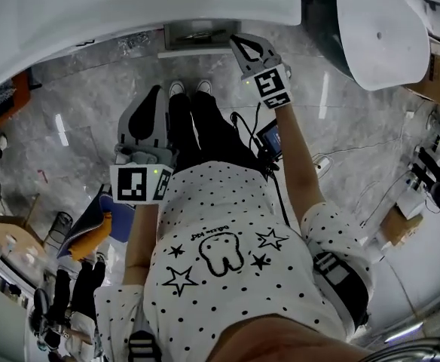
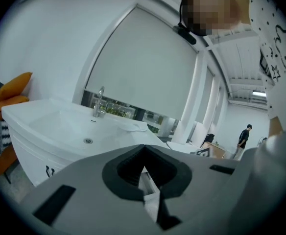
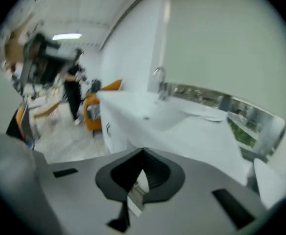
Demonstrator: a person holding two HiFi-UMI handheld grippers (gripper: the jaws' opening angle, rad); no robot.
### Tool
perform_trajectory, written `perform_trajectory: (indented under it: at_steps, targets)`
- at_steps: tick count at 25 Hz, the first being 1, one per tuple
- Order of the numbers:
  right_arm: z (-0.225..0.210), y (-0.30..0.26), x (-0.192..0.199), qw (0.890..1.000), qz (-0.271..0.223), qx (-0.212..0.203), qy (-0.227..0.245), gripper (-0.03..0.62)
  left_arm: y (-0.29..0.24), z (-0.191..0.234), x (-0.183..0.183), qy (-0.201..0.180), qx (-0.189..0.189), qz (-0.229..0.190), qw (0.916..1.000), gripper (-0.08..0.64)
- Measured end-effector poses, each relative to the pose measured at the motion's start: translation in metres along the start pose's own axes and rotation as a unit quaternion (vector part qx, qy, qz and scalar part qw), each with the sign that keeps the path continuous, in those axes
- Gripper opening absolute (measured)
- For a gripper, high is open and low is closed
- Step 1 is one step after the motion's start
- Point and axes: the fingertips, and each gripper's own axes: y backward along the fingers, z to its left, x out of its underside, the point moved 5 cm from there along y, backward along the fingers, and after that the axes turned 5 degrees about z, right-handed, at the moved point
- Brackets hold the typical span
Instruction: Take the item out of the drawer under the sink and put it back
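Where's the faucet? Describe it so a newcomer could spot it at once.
Find the long white sink counter below the big window blind. At the back edge of its basin, beyond the drain, stands the faucet: the only upright chrome piece on the white top.

grey marbled floor (image 1: 69, 111) — the white sink unit (image 1: 129, 13) and the person's white shoes (image 1: 190, 88) stand on it.
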Motion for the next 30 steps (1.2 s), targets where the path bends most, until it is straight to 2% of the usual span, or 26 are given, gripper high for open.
perform_trajectory:
  at_steps: [1,2,3,5,8,11,13,15,20,23,26,30]
  targets:
    - [-0.010,0.029,-0.014,0.997,-0.048,0.026,-0.061,0.011,-0.001,0.001,-0.007,-0.009,0.000,-0.003,1.0000,-0.005]
    - [-0.021,0.059,-0.025,0.987,-0.095,0.051,-0.118,0.011,-0.002,0.001,-0.014,-0.019,0.005,-0.006,0.9998,-0.005]
    - [-0.030,0.091,-0.034,0.973,-0.138,0.073,-0.168,0.011,-0.001,-0.002,-0.021,-0.028,0.010,-0.009,0.9995,-0.005]
    - [-0.043,0.157,-0.045,0.945,-0.205,0.107,-0.233,0.011,0.007,-0.012,-0.033,-0.036,0.019,-0.014,0.9991,-0.005]
    - [-0.050,0.242,-0.049,0.908,-0.271,0.159,-0.277,0.011,0.021,-0.023,-0.050,-0.026,0.012,-0.025,0.9993,-0.005]
    - [-0.056,0.282,-0.036,0.872,-0.314,0.210,-0.311,0.011,0.018,-0.021,-0.054,-0.011,0.005,-0.044,0.9989,-0.005]
    - [-0.052,0.294,-0.026,0.859,-0.325,0.227,-0.323,0.011,0.015,-0.028,-0.054,-0.015,0.011,-0.050,0.9986,-0.005]
    - [-0.039,0.301,-0.022,0.863,-0.314,0.229,-0.323,0.011,0.013,-0.043,-0.054,-0.023,0.025,-0.051,0.9981,-0.005]
    - [0.014,0.284,-0.040,0.908,-0.254,0.191,-0.273,0.011,0.009,-0.074,-0.051,-0.025,0.067,-0.058,0.9957,-0.005]
    - [0.043,0.265,-0.069,0.929,-0.236,0.177,-0.223,0.011,0.012,-0.073,-0.055,-0.028,0.081,-0.058,0.9947,-0.005]
    - [0.070,0.243,-0.102,0.935,-0.246,0.157,-0.200,0.011,0.021,-0.056,-0.062,-0.037,0.085,-0.056,0.9941,-0.005]
    - [0.092,0.216,-0.120,0.942,-0.230,0.126,-0.209,0.011,0.029,-0.041,-0.070,-0.044,0.093,-0.044,0.9937,-0.005]
